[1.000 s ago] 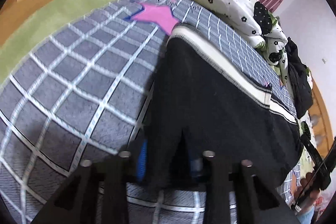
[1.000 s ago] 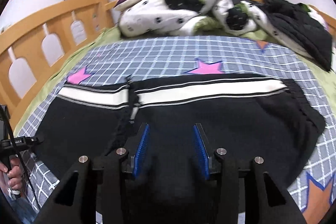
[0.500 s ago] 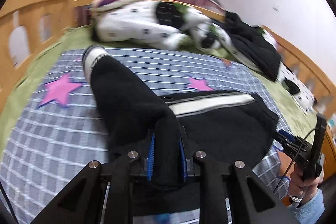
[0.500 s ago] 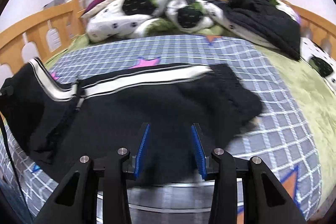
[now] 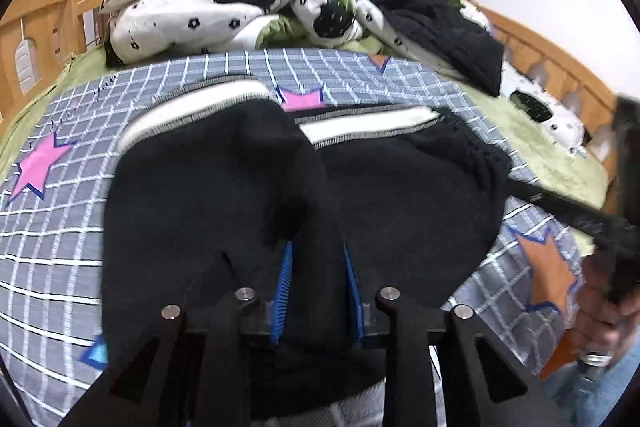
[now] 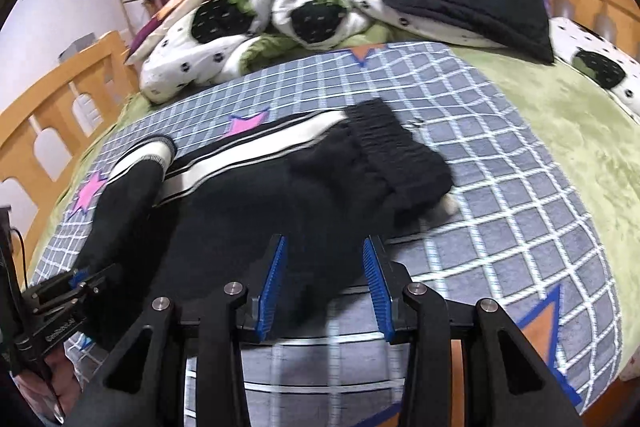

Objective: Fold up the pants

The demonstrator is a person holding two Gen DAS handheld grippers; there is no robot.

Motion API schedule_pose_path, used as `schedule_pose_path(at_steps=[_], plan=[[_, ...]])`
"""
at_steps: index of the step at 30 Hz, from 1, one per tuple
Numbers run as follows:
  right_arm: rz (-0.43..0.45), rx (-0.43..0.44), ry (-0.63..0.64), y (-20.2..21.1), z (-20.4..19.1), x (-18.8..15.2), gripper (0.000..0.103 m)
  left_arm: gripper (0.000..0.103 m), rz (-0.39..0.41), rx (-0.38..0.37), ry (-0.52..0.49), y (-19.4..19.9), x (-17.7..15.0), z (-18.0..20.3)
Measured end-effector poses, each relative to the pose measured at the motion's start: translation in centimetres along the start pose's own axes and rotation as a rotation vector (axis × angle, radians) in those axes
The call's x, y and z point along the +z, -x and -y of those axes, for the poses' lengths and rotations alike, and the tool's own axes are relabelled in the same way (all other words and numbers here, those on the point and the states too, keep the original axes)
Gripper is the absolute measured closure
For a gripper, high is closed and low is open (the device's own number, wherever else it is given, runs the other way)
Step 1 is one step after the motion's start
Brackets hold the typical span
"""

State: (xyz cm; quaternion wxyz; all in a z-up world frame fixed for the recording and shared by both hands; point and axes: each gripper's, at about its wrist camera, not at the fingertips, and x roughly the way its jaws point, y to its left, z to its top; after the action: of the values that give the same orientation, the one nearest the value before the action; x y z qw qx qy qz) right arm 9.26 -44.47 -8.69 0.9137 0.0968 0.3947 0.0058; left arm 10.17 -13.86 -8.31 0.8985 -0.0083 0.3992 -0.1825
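Left gripper (image 5: 316,279) clenched on black pants (image 5: 400,187) leg end, right gripper (image 6: 326,287) released over pants near bedspread (image 6: 500,187) edge; lay cuffs onto waistband (image 6: 396,143) squarely, keep tension.

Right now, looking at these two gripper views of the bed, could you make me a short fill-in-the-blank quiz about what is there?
1. The black pants with a white side stripe lie on a grey blanket with a white grid that bears pink and ____ stars.
2. The left gripper is shut on the ____.
3. The right gripper has its blue pads ____, with cloth between them.
4. The bed rail is made of ____.

Missing words: orange; pants; apart; wood
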Motion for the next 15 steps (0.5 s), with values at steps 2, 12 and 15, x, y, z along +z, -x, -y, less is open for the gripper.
schedule_pose_path(at_steps=[2,12,15], plan=[[-0.015,0.051,0.007,-0.4,-1.4,0.1,0.060,0.059,0.052,-0.006,0.008,2.7,-0.1,-1.5],[-0.147,0.338,-0.070,-4.6,-8.7,-1.1,0.047,0.043,0.015,0.100,0.206,5.7,-6.5,-11.7],[-0.207,0.395,-0.104,-6.6,-10.3,-1.7,0.047,0.043,-0.018,0.021,0.299,5.6,-8.7,-13.7]])
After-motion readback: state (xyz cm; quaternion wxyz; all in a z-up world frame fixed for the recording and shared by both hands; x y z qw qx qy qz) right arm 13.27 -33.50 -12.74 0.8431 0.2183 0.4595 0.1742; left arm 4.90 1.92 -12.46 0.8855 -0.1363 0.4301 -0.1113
